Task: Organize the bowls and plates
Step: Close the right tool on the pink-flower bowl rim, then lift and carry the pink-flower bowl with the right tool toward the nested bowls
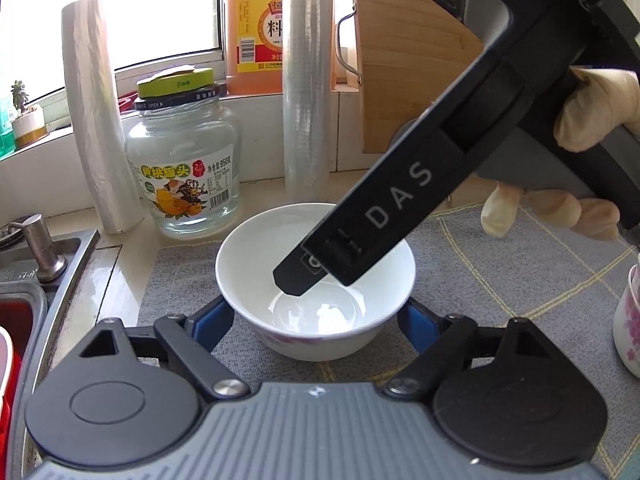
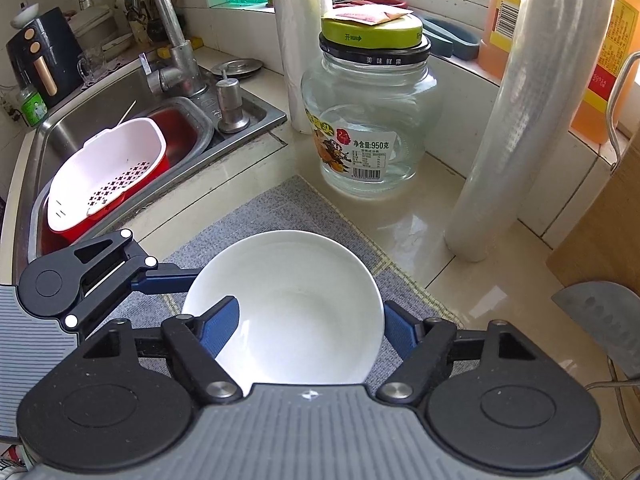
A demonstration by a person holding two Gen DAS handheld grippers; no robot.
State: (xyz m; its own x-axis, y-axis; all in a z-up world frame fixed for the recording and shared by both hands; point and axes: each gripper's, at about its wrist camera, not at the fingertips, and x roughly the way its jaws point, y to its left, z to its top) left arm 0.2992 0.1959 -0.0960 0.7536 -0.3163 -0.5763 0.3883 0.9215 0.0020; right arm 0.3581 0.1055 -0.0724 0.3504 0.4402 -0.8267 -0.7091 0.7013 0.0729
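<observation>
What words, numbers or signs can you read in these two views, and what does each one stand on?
"DAS": black arm of the right tool.
"黄桃罐头": paper label of the clear glass jar.
"净含量:950克": same jar's label.
"开" with an arrow: jar's green metal lid.
"美味鲜果": black ring under that lid.
"料": label of the orange plastic bottle.
Barcodes and small print: too small to read.
</observation>
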